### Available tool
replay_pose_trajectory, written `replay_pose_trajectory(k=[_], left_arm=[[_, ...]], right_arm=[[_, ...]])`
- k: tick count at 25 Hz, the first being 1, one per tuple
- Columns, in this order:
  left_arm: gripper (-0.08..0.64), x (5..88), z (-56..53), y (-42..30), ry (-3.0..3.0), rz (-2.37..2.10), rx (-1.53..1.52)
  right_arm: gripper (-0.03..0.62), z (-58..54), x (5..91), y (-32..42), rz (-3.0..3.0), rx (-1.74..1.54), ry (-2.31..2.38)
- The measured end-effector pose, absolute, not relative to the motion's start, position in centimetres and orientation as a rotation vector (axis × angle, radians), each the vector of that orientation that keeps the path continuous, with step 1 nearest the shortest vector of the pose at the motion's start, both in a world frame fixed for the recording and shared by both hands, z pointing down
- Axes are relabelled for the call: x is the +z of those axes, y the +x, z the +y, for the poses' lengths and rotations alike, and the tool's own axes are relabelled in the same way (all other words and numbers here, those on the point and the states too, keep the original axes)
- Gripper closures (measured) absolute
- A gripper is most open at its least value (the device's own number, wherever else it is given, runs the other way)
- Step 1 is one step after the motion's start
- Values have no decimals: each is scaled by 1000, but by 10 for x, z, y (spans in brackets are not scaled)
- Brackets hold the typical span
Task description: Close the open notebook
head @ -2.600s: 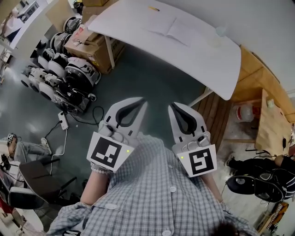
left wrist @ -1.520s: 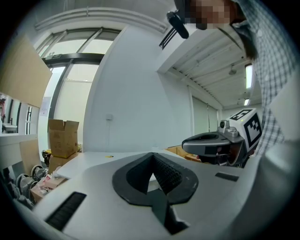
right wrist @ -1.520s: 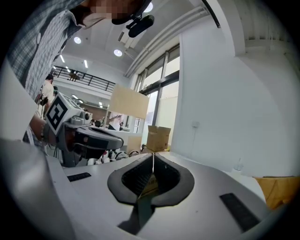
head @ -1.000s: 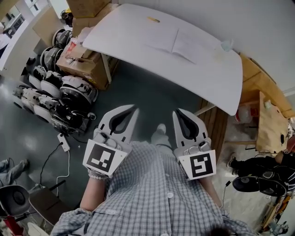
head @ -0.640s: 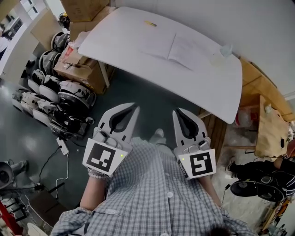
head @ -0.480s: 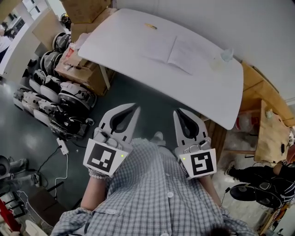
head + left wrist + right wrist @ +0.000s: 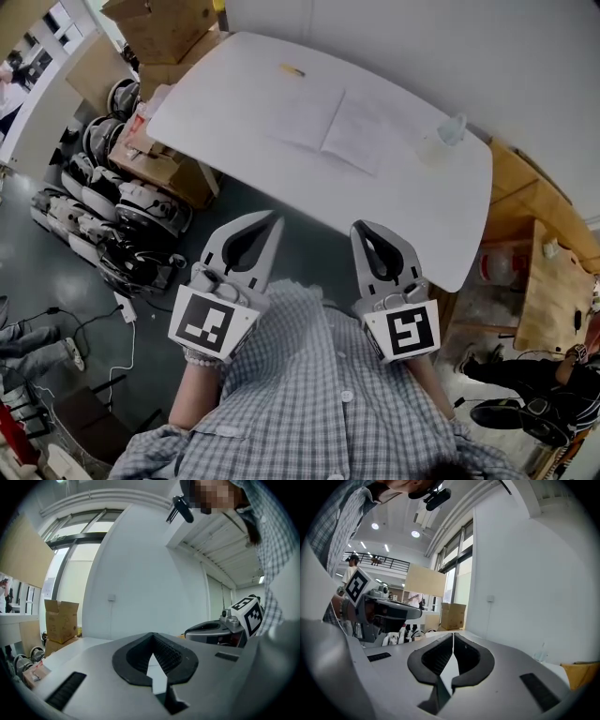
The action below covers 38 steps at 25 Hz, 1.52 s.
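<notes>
The open notebook (image 7: 342, 127) lies flat with its white pages up on the white table (image 7: 244, 141), far ahead of both grippers. In the head view my left gripper (image 7: 274, 217) and right gripper (image 7: 360, 227) are held side by side close to the checked shirt, short of the table's near edge. Both are shut with nothing between the jaws. The left gripper view shows its closed tips (image 7: 152, 634) with the right gripper (image 7: 243, 618) beside them. The right gripper view shows its closed tips (image 7: 453, 634) and the left gripper (image 7: 370, 603). The notebook does not show in either gripper view.
A small yellow object (image 7: 292, 70) and a clear cup (image 7: 452, 128) sit on the table. Cardboard boxes (image 7: 159, 28) and a row of wheeled machines (image 7: 112, 216) stand at the left. Wooden furniture (image 7: 553, 272) is at the right. A power strip (image 7: 127, 305) lies on the floor.
The table and notebook have come lower and nearer in the head view as the person moved toward them. Both grippers stayed shut in the same place near the chest.
</notes>
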<state>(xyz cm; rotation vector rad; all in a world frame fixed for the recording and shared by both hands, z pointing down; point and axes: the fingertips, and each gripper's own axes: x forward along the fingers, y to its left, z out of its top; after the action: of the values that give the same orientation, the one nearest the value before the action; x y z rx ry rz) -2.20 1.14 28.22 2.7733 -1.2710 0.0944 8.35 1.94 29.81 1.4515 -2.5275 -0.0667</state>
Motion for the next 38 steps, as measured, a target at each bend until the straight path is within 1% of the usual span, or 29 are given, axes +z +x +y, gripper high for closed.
replay_pose_trajectory(k=[7, 14, 28, 38], left_arm=[[561, 278, -11, 11, 2764, -1304, 63], [562, 280, -26, 27, 2740, -1331, 53], [562, 278, -52, 33, 2749, -1336, 66], [561, 278, -114, 27, 2793, -1230, 64]], right_arm=[[569, -6, 301, 122, -2544, -83, 1434], [569, -20, 307, 140, -2556, -71, 1420], [569, -44, 317, 143, -2562, -24, 1382], [569, -89, 333, 146, -2499, 64, 1501]])
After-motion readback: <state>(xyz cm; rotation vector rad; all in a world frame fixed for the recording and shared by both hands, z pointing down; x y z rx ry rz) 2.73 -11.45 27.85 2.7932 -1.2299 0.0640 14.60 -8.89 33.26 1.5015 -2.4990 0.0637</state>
